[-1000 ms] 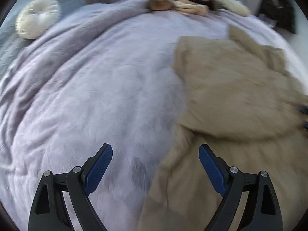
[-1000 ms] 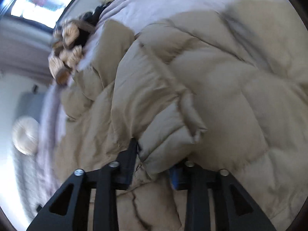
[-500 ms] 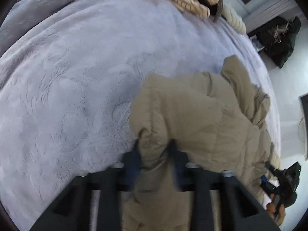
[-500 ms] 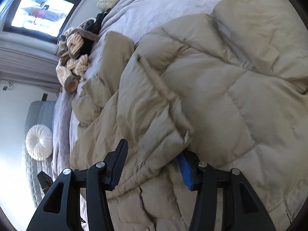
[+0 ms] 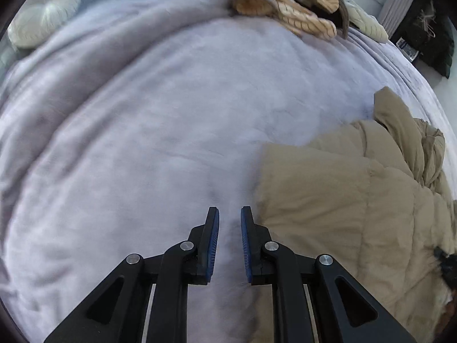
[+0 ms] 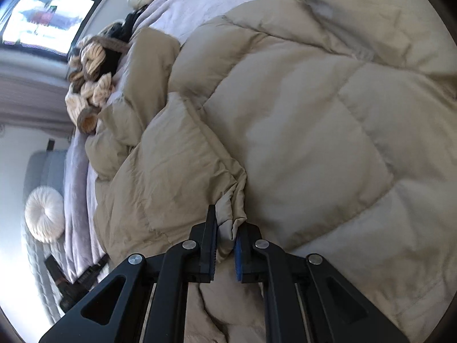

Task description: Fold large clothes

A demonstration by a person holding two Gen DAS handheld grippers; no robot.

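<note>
left wrist view: the left tool (image 5: 230, 214) hangs over the lilac blanket (image 5: 160, 131) on the bed, its jaws closing with nothing between them, the beige puffer coat (image 5: 342, 200) just to its right. right wrist view: the right tool (image 6: 227, 220) is closing on a fold of the coat's edge, pads pressing it. a striped garment pile (image 5: 285, 5) and a round white cushion (image 5: 42, 23) lie far off. no writing is readable.
</note>
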